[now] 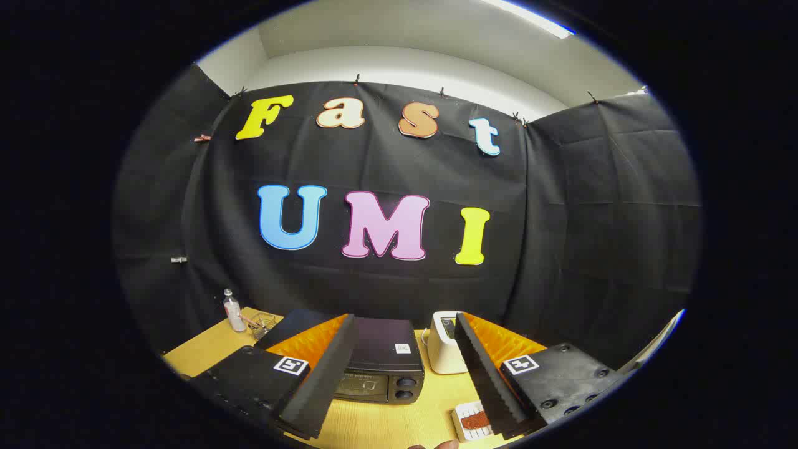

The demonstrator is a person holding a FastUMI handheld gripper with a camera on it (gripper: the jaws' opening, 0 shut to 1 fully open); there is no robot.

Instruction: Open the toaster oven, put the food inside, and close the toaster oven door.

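Note:
A black toaster oven (380,362) stands on the yellow wooden table (380,421), just ahead of my fingers and partly behind the left one; its door looks closed, with two knobs on its right side. A small white tray holding a reddish-brown piece of food (475,420) lies on the table close to the right finger. My gripper (405,349) is held above the table, open, with nothing between its fingers.
A white pop-up toaster (444,350) stands right of the oven. At the table's far left corner are a clear bottle (234,312) and a small wire basket (262,324). A black cloth wall closes the booth behind the table. A fingertip shows at the table's near edge.

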